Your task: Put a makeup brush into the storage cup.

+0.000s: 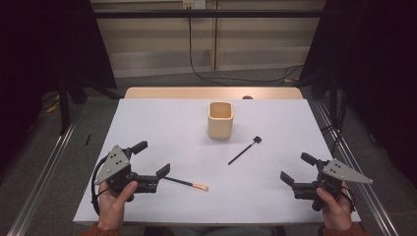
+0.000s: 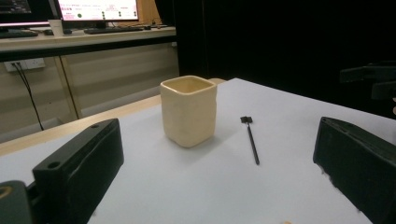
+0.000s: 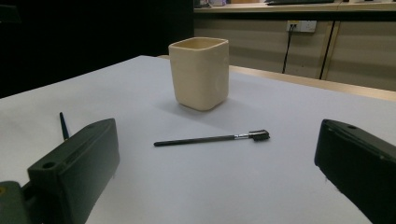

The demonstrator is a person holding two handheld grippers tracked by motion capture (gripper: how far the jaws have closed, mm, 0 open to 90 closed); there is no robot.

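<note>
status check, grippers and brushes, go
Left gripper open, right gripper open. Orange-tipped brush by left gripper, black brush mid-table, cup upright. Nothing in the way.

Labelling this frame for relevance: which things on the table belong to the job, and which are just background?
In play:
- cream square ceramic cup
- thin black brush with a small dark head
- black-handled brush with an orange tip
- left tongs, open
- right tongs, open

Lying about:
- black cable on the floor
- wall socket
- monitors on the desk

High view looks down over the whole desk (image 1: 162, 123); both gripper views sit low, facing the shared cream cup (image 2: 188, 111) closely.
</note>
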